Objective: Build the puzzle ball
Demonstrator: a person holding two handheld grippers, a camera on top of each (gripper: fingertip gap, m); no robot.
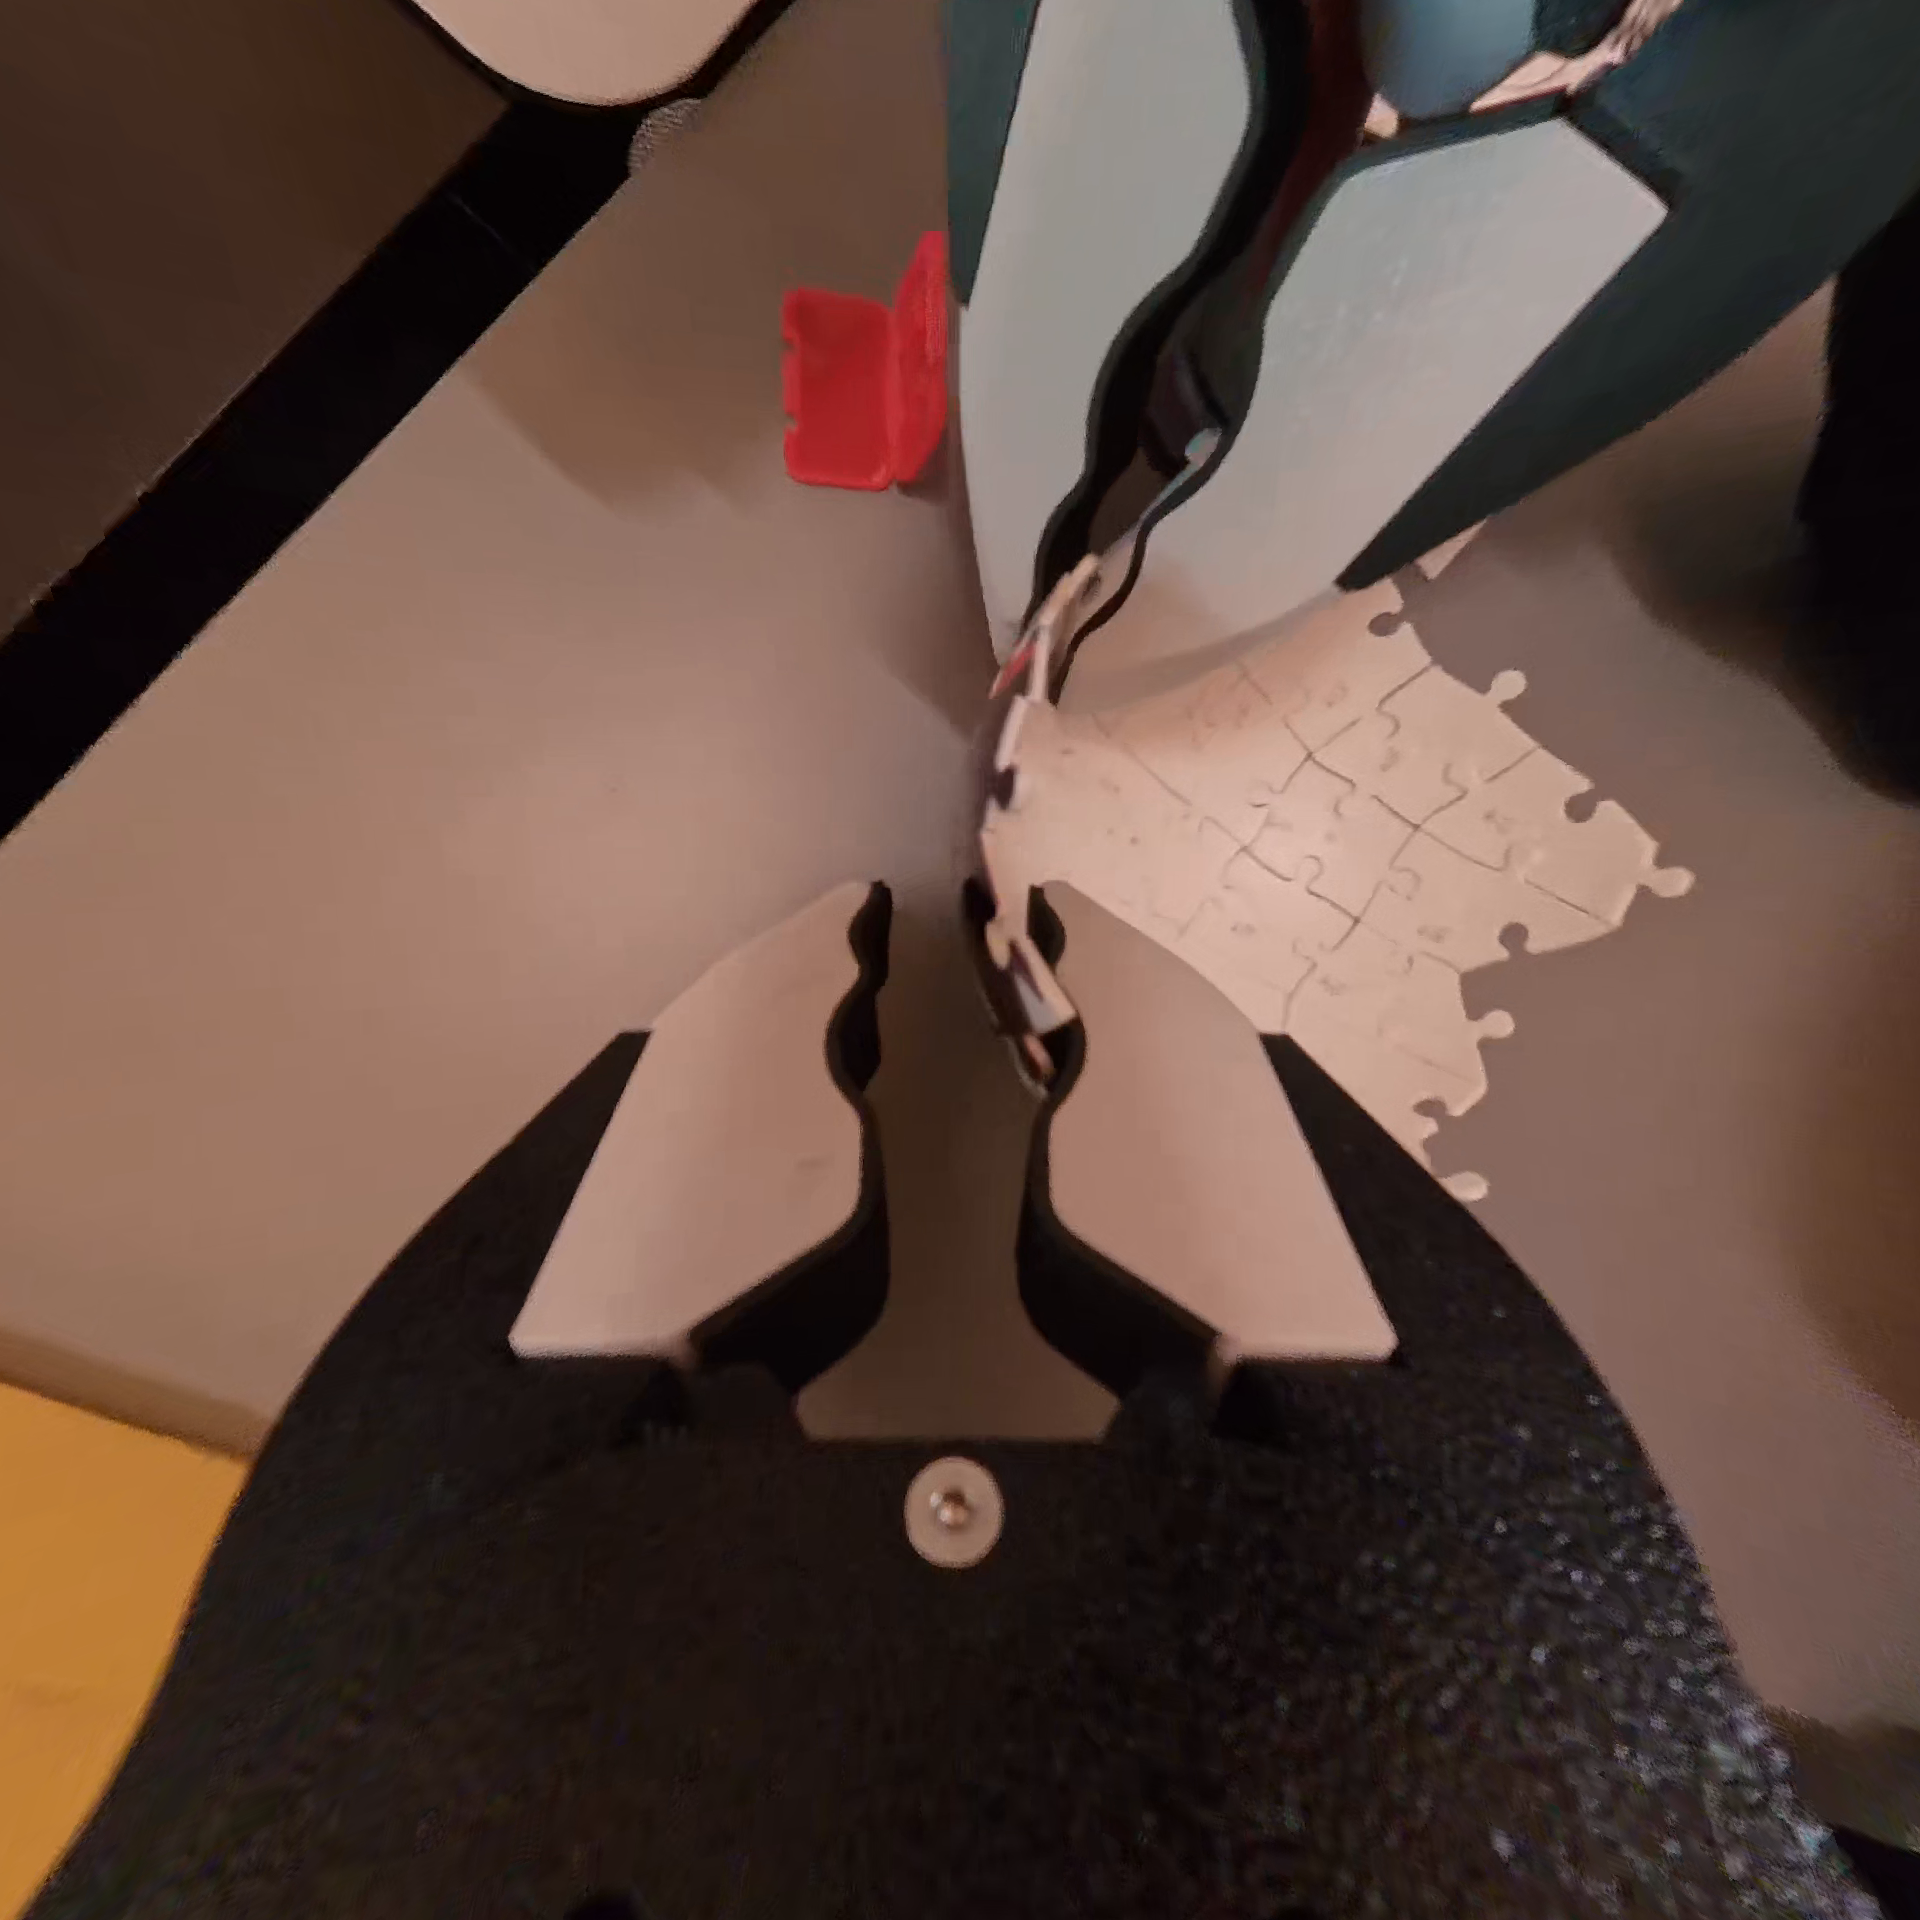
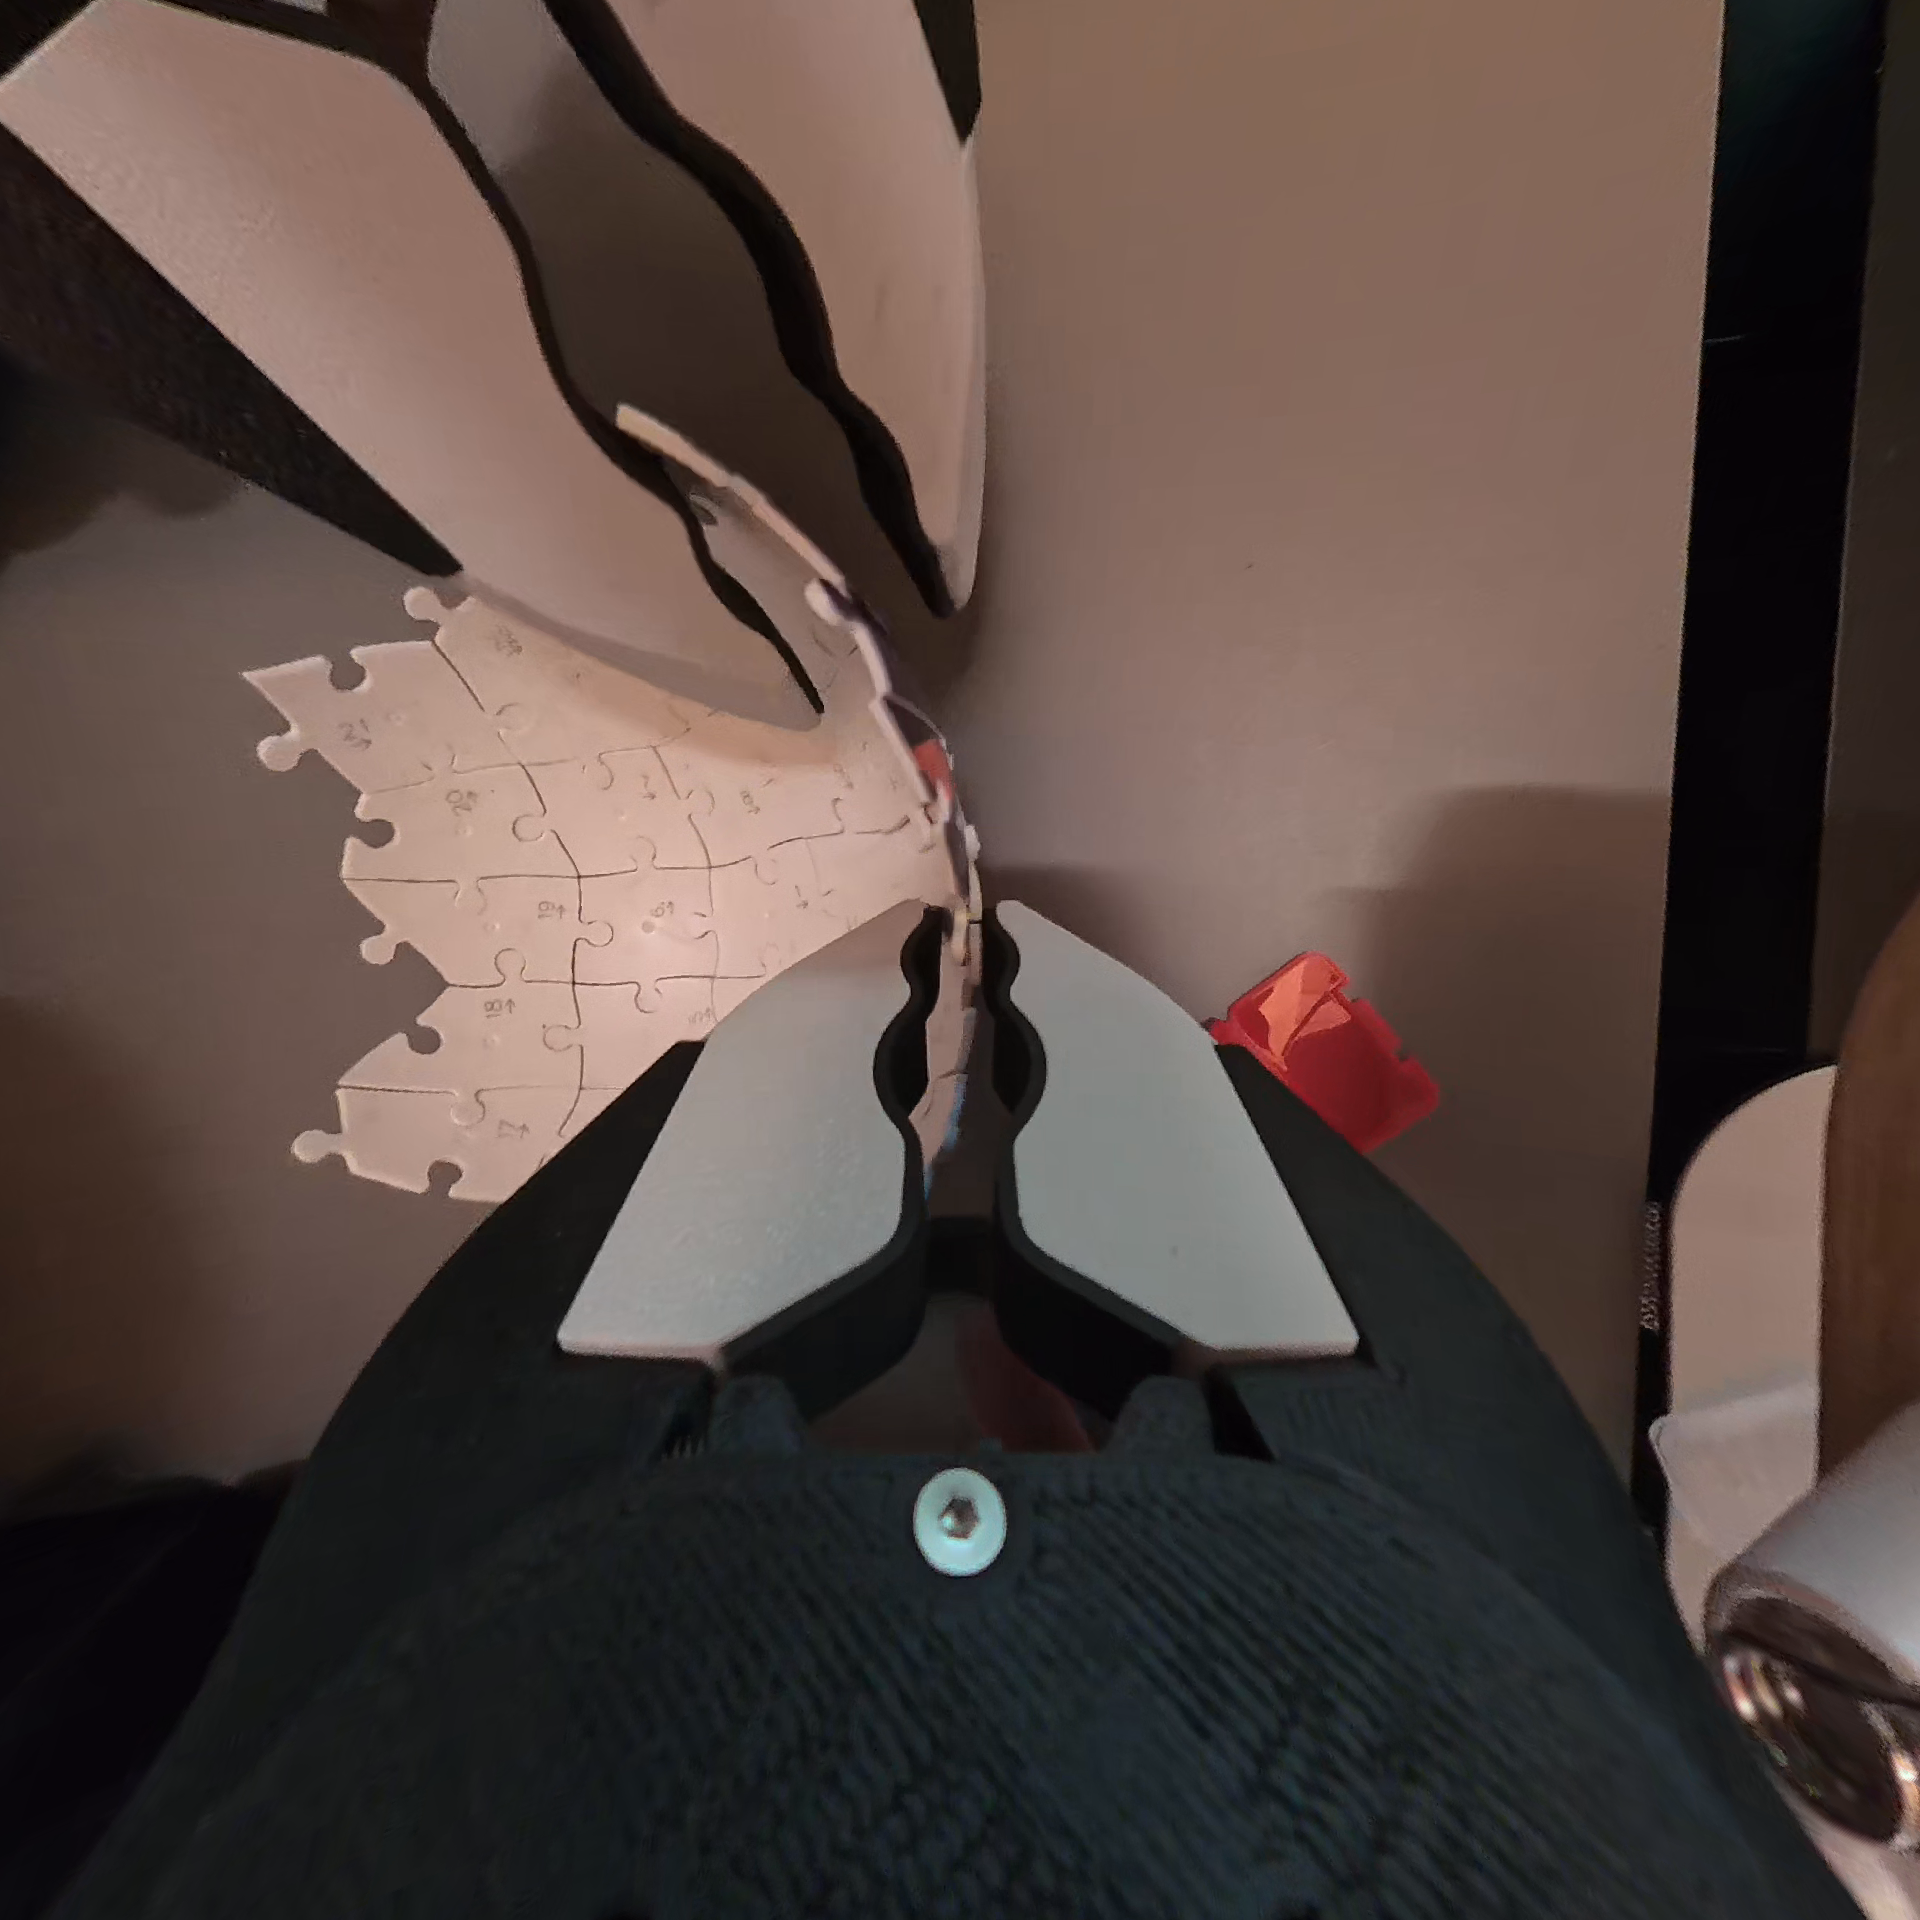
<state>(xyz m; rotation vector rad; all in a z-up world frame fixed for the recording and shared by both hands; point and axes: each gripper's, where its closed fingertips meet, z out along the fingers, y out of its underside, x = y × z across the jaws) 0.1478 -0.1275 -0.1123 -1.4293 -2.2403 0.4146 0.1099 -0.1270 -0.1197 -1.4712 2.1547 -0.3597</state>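
Left wrist view: my left gripper (image 1: 961, 904) stands partly open; the shell's (image 1: 1351, 831) rim touches only its right finger (image 1: 1049, 935), the panel fanning off right. The right gripper (image 1: 1070, 613) pinches that rim farther ahead. A red box (image 1: 862, 384) sits beyond.

Right wrist view: my right gripper (image 2: 966, 925) is narrow, clamped on the rim, shell (image 2: 582, 883) spreading left. I judge the left gripper nearer to closing next.

The curved sheet of joined white plastic puzzle pieces (image 2: 582, 883) is partly covered at 12 o'clock by the left black two-finger gripper (image 2: 883, 655) and at 5 o'clock by the right black two-finger gripper (image 2: 961, 925); its printed outer face cannot be made out. The small red plastic hinged box (image 2: 1340, 1049) is half hidden
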